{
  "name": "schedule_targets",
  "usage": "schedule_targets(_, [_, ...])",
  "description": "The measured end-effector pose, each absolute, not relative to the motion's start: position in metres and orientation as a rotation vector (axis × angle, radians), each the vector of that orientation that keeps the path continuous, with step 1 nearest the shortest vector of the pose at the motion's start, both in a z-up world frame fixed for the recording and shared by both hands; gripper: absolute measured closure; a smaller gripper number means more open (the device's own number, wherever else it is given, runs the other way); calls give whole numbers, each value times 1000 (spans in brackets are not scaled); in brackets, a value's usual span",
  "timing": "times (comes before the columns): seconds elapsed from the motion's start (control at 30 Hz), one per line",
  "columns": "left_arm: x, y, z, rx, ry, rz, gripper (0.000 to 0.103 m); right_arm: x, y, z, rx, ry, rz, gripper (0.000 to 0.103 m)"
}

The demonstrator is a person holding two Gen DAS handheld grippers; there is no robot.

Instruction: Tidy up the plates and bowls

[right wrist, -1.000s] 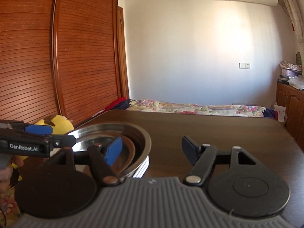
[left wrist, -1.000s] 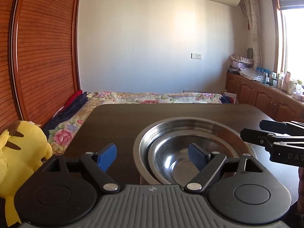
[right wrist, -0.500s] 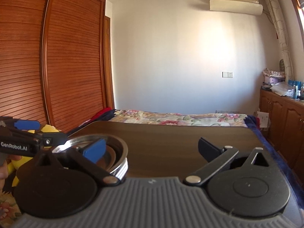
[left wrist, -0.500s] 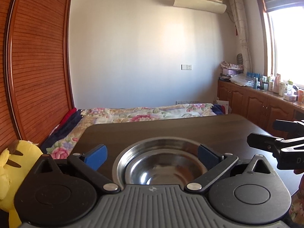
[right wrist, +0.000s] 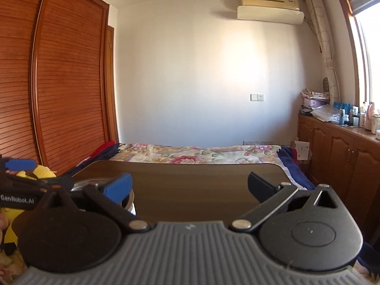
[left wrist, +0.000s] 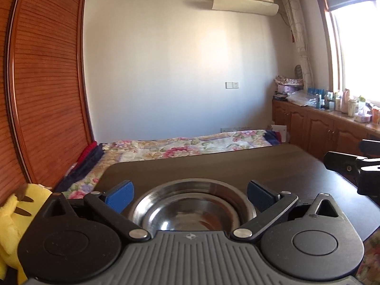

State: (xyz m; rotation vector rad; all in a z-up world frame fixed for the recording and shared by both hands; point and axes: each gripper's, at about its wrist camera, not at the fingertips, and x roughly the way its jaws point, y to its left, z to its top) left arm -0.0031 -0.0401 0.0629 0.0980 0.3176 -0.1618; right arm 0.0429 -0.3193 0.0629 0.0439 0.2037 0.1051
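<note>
A stack of nested steel bowls (left wrist: 193, 210) sits on the dark wooden table (left wrist: 213, 163), near its front edge. My left gripper (left wrist: 190, 193) is open, its blue pads apart on either side of the stack and clear of the rim. In the right wrist view only a sliver of the bowls (right wrist: 129, 201) shows at lower left, behind the blue left pad. My right gripper (right wrist: 190, 186) is open over bare table (right wrist: 194, 185), to the right of the bowls, with nothing between its fingers.
A yellow plush toy (left wrist: 11, 211) sits left of the table. A bed with a floral cover (left wrist: 180, 146) lies beyond the far edge. Wooden wardrobe doors (right wrist: 54, 90) stand at left, low cabinets (right wrist: 337, 149) with bottles at right.
Both grippers have drawn back and tilted upward, so the bowls sit lower in each view. The left gripper now frames the bowl stack centrally. The bowls have not moved.
</note>
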Motion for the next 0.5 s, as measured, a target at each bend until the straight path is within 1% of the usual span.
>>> schedule_targets(0.5, [-22,-41,52,109,341,-181,0,29,-321,54,50,210,62,0])
